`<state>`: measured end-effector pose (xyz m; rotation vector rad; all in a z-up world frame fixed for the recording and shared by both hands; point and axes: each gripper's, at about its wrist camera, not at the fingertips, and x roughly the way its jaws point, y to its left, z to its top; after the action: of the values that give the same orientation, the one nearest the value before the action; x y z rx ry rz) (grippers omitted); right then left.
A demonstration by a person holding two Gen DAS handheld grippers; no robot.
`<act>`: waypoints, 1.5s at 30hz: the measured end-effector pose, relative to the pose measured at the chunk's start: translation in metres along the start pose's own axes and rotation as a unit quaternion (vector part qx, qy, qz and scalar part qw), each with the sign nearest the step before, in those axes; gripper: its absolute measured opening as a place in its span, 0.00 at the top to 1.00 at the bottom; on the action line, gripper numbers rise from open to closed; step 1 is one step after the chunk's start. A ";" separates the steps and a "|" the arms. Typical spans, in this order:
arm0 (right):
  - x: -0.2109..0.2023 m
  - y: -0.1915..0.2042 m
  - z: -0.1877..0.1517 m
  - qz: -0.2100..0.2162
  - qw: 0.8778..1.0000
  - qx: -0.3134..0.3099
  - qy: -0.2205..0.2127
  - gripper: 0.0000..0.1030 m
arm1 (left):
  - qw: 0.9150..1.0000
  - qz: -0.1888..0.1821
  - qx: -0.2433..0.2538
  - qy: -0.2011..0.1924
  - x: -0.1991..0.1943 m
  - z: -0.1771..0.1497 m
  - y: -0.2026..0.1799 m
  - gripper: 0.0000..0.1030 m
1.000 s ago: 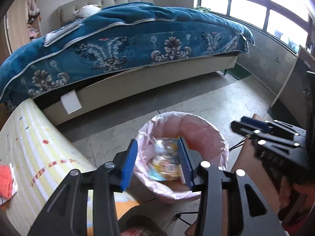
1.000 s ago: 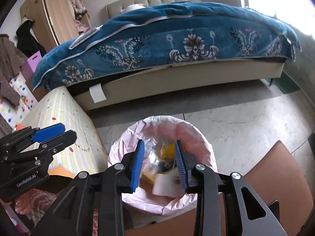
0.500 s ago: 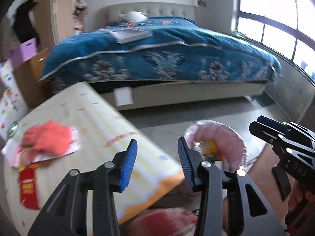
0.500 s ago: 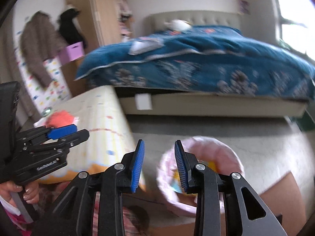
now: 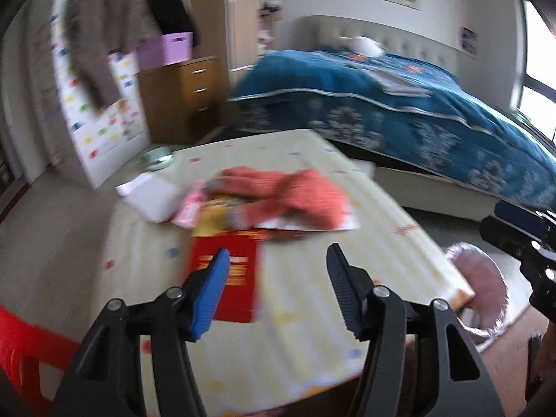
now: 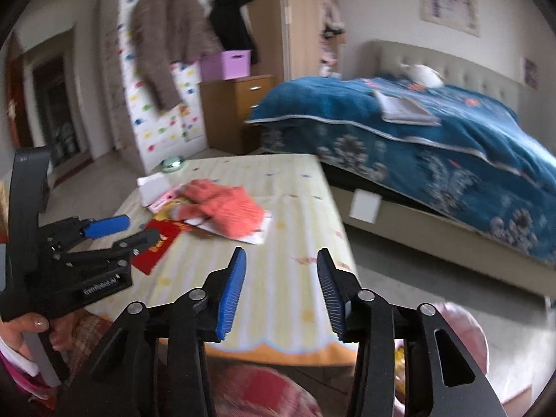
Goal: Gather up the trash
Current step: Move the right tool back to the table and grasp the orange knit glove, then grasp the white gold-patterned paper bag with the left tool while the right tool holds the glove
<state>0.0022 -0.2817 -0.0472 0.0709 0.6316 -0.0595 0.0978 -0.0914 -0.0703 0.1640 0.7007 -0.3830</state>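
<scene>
A heap of trash lies on the yellow striped table (image 5: 312, 312) (image 6: 288, 278): a red packet (image 5: 239, 278) (image 6: 156, 243), an orange-red crumpled piece (image 5: 295, 198) (image 6: 222, 205), pink and white papers (image 5: 156, 194) (image 6: 153, 184). My left gripper (image 5: 276, 288) hovers just short of the red packet, jaws opening, nothing between them. It also shows at the left of the right wrist view, left gripper (image 6: 121, 231). My right gripper (image 6: 281, 288) hangs over the table's near part, jaws opening and empty. The pink-lined trash bin (image 5: 483, 285) (image 6: 465, 333) stands at the table's right corner.
A bed with a blue patterned quilt (image 5: 399, 104) (image 6: 417, 132) fills the right. A wooden drawer unit (image 5: 184, 97) with a purple box (image 5: 170, 47), a dotted wardrobe with hanging coats (image 6: 166, 45), and a red stool (image 5: 24, 340) stand at the left. A small round tin (image 5: 158, 158) rests at the table's far corner.
Both grippers swung left and up from over the pink-lined bin to the yellow table, and both jaws have widened. The trash heap has come into view ahead.
</scene>
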 end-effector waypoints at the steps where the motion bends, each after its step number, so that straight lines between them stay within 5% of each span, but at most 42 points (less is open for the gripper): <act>1: 0.010 0.011 0.006 0.007 1.000 -0.007 0.004 0.52 | 1.000 0.011 -0.008 -0.002 0.000 -0.001 0.011 0.40; 7: 0.048 0.045 0.022 0.024 0.999 -0.031 0.017 0.36 | 0.997 0.069 -0.043 -0.001 0.012 0.007 0.063 0.34; 20: 0.150 0.071 0.055 0.039 0.996 -0.045 0.060 0.36 | 0.990 0.118 -0.069 0.031 0.078 0.033 0.112 0.34; 25: 0.187 0.072 0.056 0.056 0.992 -0.030 0.107 0.36 | 0.990 0.120 -0.069 0.036 0.092 0.038 0.115 0.34; 27: 0.195 0.073 0.056 0.066 0.990 -0.029 0.121 0.38 | 0.990 0.120 -0.070 0.038 0.094 0.036 0.115 0.34; 28: 0.197 0.073 0.056 0.067 0.990 -0.030 0.123 0.48 | 0.989 0.120 -0.071 0.040 0.095 0.034 0.115 0.34; 32: 0.193 0.077 0.055 0.069 0.990 -0.041 0.112 0.84 | 0.989 0.121 -0.075 0.047 0.094 0.031 0.117 0.34; 40: 0.111 0.063 0.081 0.061 0.998 -0.017 -0.013 0.86 | 0.990 0.120 -0.070 0.015 0.059 0.042 0.108 0.34; 45: 0.068 0.047 0.075 0.018 0.999 -0.005 -0.035 0.85 | 0.994 0.094 -0.053 0.008 0.047 0.045 0.082 0.24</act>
<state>0.1042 -0.2431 -0.0249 0.0710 0.5614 -0.0239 0.1900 -0.0422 -0.0657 0.1311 0.7129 -0.1644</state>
